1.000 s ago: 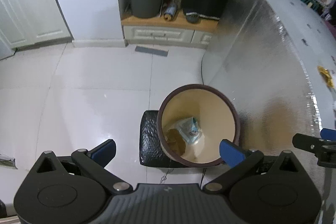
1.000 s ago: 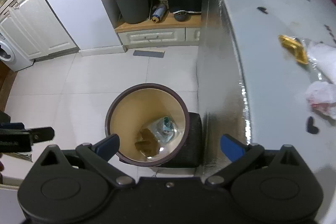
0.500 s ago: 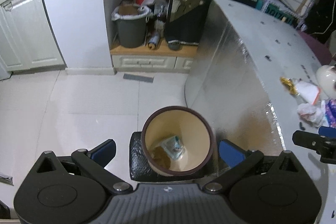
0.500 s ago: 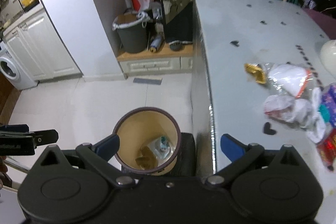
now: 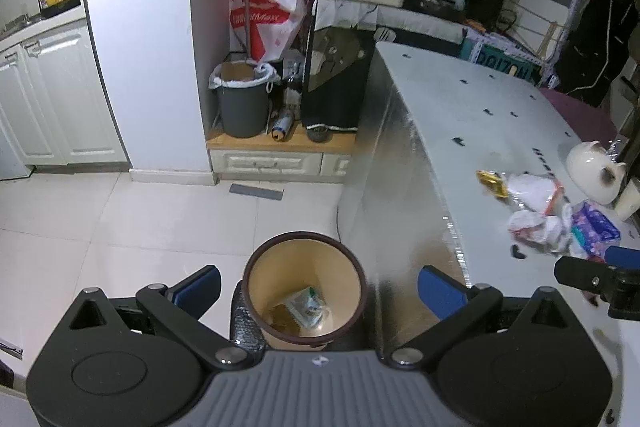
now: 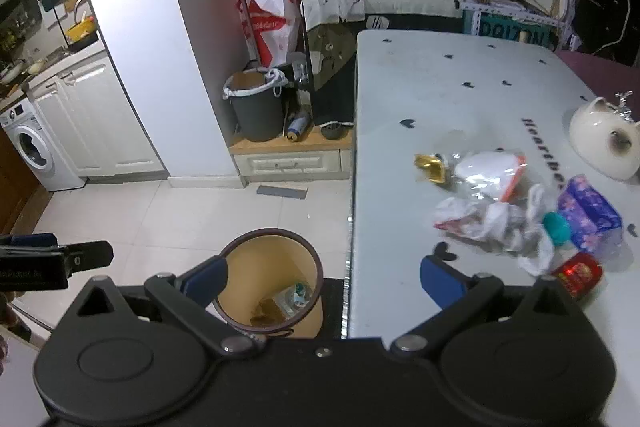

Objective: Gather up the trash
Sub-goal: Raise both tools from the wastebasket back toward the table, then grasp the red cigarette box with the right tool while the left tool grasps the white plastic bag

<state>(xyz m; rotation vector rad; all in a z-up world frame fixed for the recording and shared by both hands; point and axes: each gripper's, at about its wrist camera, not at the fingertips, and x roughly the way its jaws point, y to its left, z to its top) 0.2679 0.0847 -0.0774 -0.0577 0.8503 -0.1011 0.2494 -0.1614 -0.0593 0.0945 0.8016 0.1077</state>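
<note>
Left wrist view: the left gripper (image 5: pixel 318 287) hangs with its jaws spread wide and nothing between them, directly above the brown-rimmed bin (image 5: pixel 305 289) that stands on the tiled floor (image 5: pixel 132 211). Inside the bin, at the bottom, lie a clear wrapper (image 5: pixel 306 311) and a brown scrap (image 5: pixel 282 319). The bin sits on a black mat, right against the silver side of the white table (image 5: pixel 472 115).

In the right wrist view the right gripper (image 6: pixel 324 275) is likewise wide open and empty; its left finger hangs over the bin (image 6: pixel 270 285), its right finger over the table's near corner. The left gripper's fingertip shows at the far left edge.

The rest of the trash lies on the tabletop, to the right of the bin and beyond it: a red can (image 6: pixel 576 273) nearest, then crumpled white plastic (image 6: pixel 492 223) with a teal piece (image 6: pixel 557 227) beside it, a purple tissue pack (image 6: pixel 588 215), a clear bag with an orange edge (image 6: pixel 490 173), and a gold wrapper (image 6: pixel 430 167) farthest (all close together in one loose heap). A white cat-shaped pot (image 6: pixel 604 141) stands past the heap.

Beyond the bin, on a low wooden step, stands a grey bucket (image 6: pixel 258 111) lined with a white bag.
</note>
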